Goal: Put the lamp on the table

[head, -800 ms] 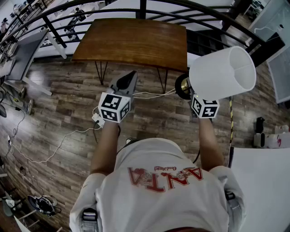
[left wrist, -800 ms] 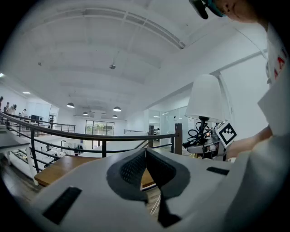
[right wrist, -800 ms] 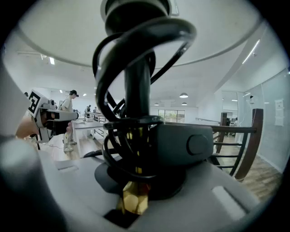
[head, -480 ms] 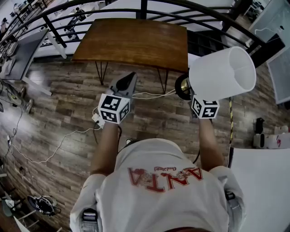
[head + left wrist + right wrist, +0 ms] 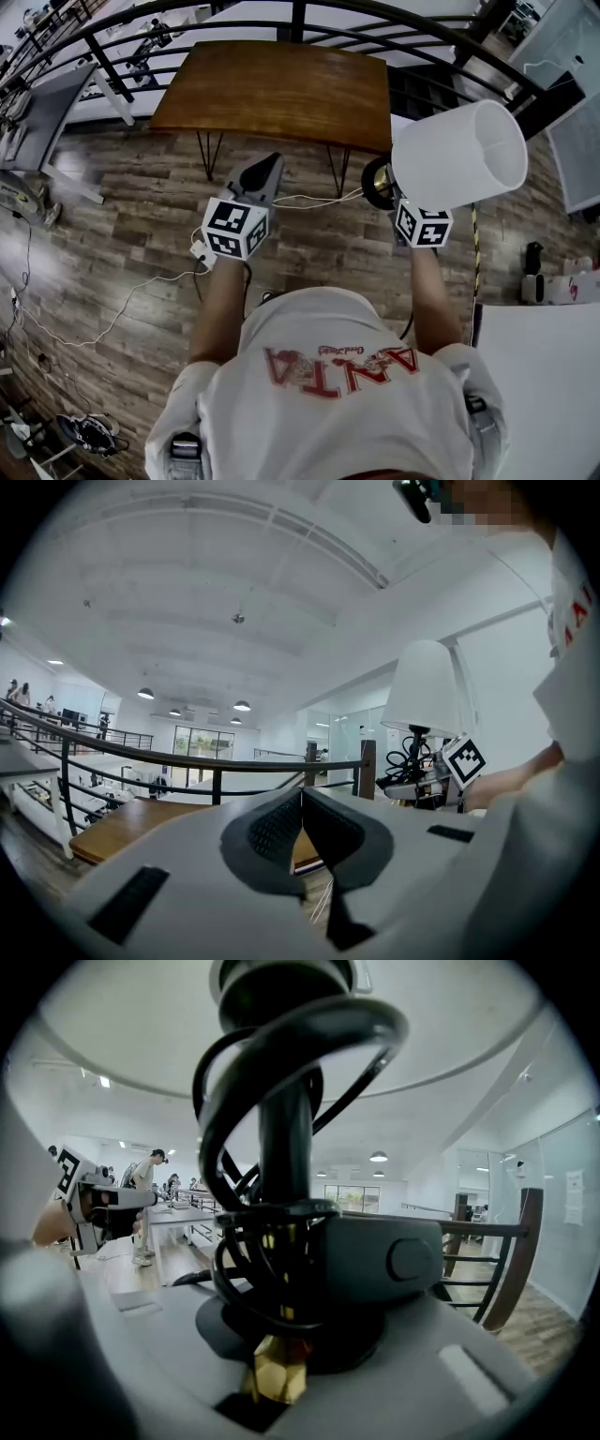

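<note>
Left claw [image 5: 301, 803] clenched, empty, held level, arm extended. Right claw [image 5: 281, 1269] grasps the lamp [image 5: 459, 155] stem, tipped slightly down. Lamp aloft over floor [image 5: 122, 216], short of the surface [image 5: 281, 89].

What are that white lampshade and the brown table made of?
Lampshade: looks like matte white fabric or paper; the surface is even and unshiny, so which is unclear. Table: top looks like varnished wood, with brown grain streaks and a soft sheen; its thin dark legs look like metal.
</note>
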A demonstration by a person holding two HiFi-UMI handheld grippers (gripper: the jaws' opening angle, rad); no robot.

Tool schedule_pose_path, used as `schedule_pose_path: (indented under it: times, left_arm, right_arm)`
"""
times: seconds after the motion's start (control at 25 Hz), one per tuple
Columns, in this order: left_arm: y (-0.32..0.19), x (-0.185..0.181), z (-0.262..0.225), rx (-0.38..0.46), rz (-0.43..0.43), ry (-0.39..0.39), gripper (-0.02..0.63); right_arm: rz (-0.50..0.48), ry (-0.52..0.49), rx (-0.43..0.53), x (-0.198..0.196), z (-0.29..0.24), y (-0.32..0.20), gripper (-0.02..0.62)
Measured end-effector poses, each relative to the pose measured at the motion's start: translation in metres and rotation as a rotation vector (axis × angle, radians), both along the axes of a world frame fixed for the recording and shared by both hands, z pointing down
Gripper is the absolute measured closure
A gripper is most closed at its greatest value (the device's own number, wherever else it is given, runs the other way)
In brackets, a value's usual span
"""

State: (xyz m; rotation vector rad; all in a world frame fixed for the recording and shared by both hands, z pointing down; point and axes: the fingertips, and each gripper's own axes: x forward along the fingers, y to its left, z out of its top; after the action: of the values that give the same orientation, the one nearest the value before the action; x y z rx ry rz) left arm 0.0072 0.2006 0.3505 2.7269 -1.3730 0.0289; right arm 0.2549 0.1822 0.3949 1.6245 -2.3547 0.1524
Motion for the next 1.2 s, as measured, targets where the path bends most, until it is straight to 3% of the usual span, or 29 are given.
schedule_pose_path:
  times: [0.4,0.68,1.2]
  left_arm:
    - [-0.015,-0.06,0.006,0.012,0.028,-0.028,0.597]
    - [-0.034,-0.106,0.014,-0.02,-0.005,-0.017,0.597]
    - [-0.108,-0.132,0.018,-0.031,-0.041,-0.007,0.597]
  right_arm:
    - [0.029,-0.009,0.02,-0.059,-0.001,-0.009,0.523]
    - [0.013,-0.015,0.009,-0.099,0.001,-0.023,0.523]
    - [-0.035,-0.018,0.004,-0.131,0.003,-0.109,0.523]
